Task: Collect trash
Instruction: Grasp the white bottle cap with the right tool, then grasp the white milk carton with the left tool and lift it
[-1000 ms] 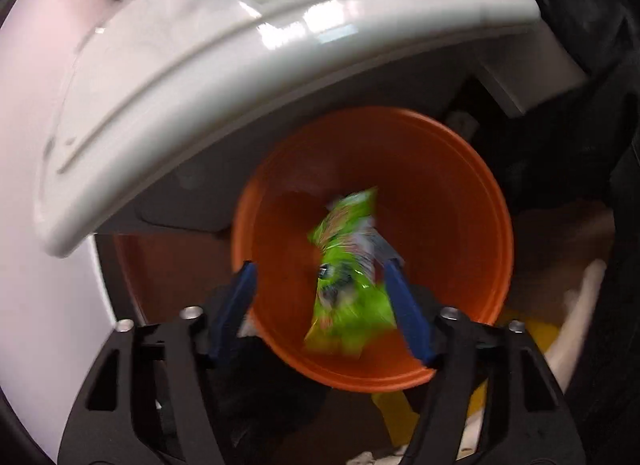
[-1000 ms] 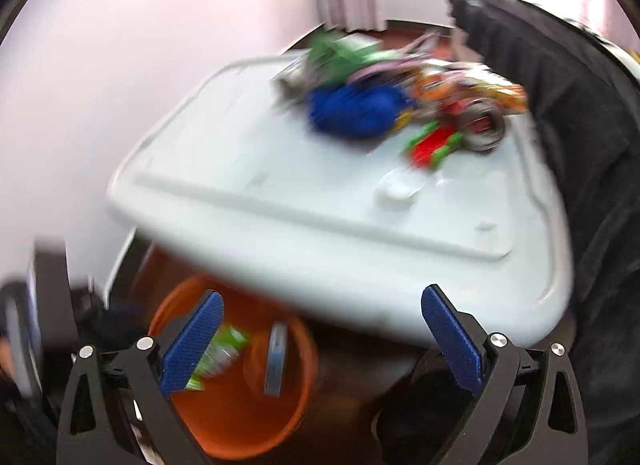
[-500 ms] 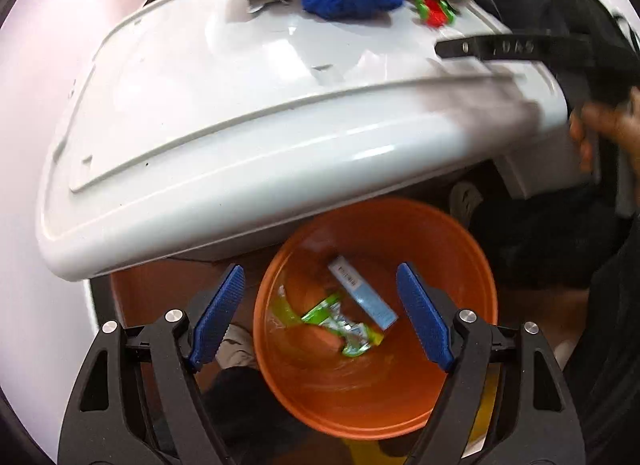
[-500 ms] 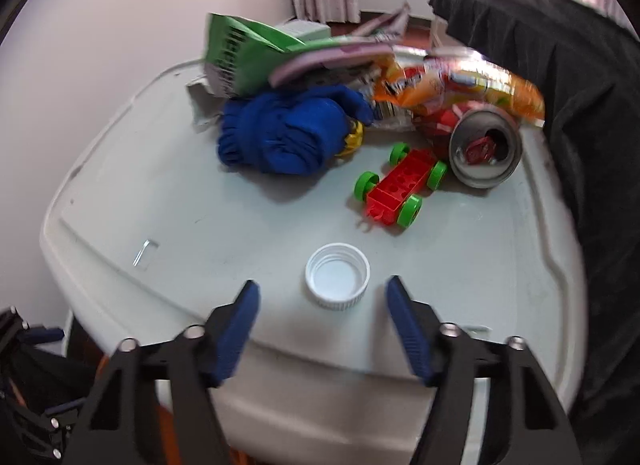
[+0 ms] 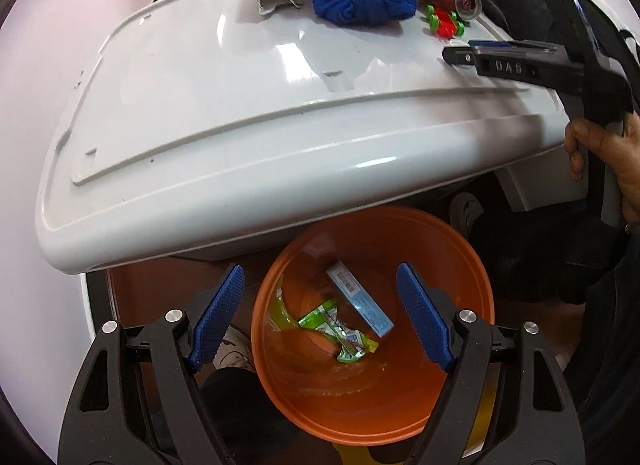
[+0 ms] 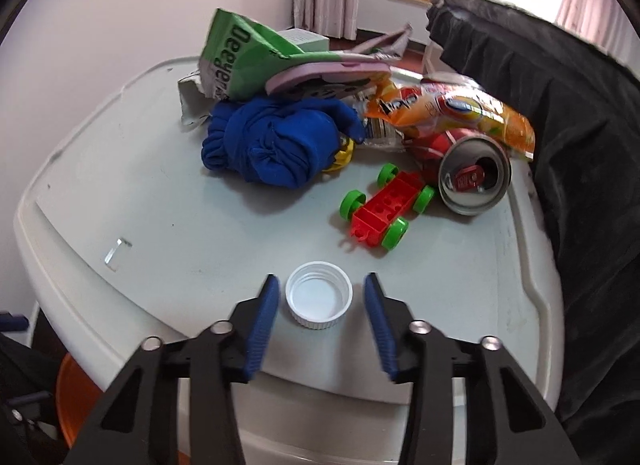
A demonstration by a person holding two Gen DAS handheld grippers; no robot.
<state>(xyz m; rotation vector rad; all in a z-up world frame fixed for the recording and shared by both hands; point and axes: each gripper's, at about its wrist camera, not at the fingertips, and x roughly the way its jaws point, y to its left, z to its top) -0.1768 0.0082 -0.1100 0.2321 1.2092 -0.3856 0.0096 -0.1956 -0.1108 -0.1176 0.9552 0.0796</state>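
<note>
One white bottle cap (image 6: 319,295), one toy car (image 6: 386,205), one can (image 6: 474,180), one blue cloth (image 6: 276,141), two snack bags (image 6: 448,113), one orange bucket (image 5: 476,285).

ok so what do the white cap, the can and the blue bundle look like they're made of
White cap: likely plastic, matte, with a ribbed moulded rim.
Can: metal, probably aluminium; shiny silver top with pull-tab opening.
Blue bundle: soft cloth, matte, folded and knotted; exact fabric unclear.
</note>
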